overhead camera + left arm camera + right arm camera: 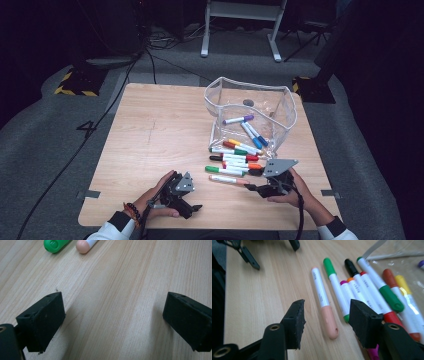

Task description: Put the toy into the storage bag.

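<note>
- The right gripper (325,322), nearest the camera, has its jaws spread astride the peach-capped marker (323,301), not yet pinching it.
- That marker lies flat on the table (150,130), nearest of the loose row, left of the green-capped marker (335,290).
- It looks light, stiff and smooth, likely to roll; grip mid-barrel, across its width.
- The left gripper (112,320) rests with jaws wide, holding nothing.
- A clear pouch (280,107) stands far right.

recording lab: lone wooden table (165,130) on grey carpet (55,140), floor cables (100,125), hazard-taped stand bases (75,82).
</note>
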{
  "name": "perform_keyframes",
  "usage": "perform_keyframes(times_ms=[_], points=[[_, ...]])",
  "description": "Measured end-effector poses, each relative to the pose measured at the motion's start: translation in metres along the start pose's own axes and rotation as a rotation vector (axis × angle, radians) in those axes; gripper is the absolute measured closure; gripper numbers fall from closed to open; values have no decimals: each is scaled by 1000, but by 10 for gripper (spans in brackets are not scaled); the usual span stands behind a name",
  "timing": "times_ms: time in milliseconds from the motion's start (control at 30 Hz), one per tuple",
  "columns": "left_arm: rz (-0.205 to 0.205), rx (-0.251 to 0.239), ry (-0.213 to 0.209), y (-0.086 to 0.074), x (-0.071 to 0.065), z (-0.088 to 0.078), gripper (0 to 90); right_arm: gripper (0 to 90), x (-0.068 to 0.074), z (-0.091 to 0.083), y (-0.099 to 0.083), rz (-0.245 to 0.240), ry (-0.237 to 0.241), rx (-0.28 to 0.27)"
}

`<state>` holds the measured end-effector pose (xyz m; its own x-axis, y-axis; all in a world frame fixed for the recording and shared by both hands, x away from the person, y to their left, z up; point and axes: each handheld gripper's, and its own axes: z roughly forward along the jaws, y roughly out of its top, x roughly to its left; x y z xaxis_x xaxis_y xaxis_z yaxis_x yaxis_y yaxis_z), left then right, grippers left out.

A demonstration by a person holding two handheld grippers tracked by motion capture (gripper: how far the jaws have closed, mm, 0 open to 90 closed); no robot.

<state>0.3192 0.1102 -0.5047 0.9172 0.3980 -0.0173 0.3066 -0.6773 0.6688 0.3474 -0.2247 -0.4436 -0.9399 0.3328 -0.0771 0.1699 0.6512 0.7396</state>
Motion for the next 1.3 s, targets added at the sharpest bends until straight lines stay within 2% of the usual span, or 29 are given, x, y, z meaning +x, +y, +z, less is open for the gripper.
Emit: perform_keyframes(times_ms=[67,100,167,433,467,533,567,600,633,800,1100,1300], points=[[0,0,-1,0,0,0,43,467,1,16,-4,10,33,21],[1,0,0,0,0,0,43,467,1,16,-4,10,33,21],[1,-1,-3,1,0,1,42,467,1,31,-6,0,53,45],[1,1,-3,1,0,1,42,479,-4,54,-10,20,60,66],[2,1,-3,1,0,1,42,536,-4,57,-10,20,60,73],[1,0,-3,1,0,1,42,569,-3,60,-11,15,52,86],[1,-1,-2,1,0,1,42,569,-3,60,-11,15,52,86],[1,1,-3,1,0,1,42,619,-3,60,-13,36,68,73],[1,1,-3,1,0,1,42,619,-3,60,-13,36,68,73],[1,0,-2,1,0,1,43,734,-2,58,-14,28,85,68],[3,2,-3,1,0,1,42,738,-1,54,-15,-5,76,83],[5,2,-6,1,1,1,42,739,-1,41,-8,-47,76,66]])
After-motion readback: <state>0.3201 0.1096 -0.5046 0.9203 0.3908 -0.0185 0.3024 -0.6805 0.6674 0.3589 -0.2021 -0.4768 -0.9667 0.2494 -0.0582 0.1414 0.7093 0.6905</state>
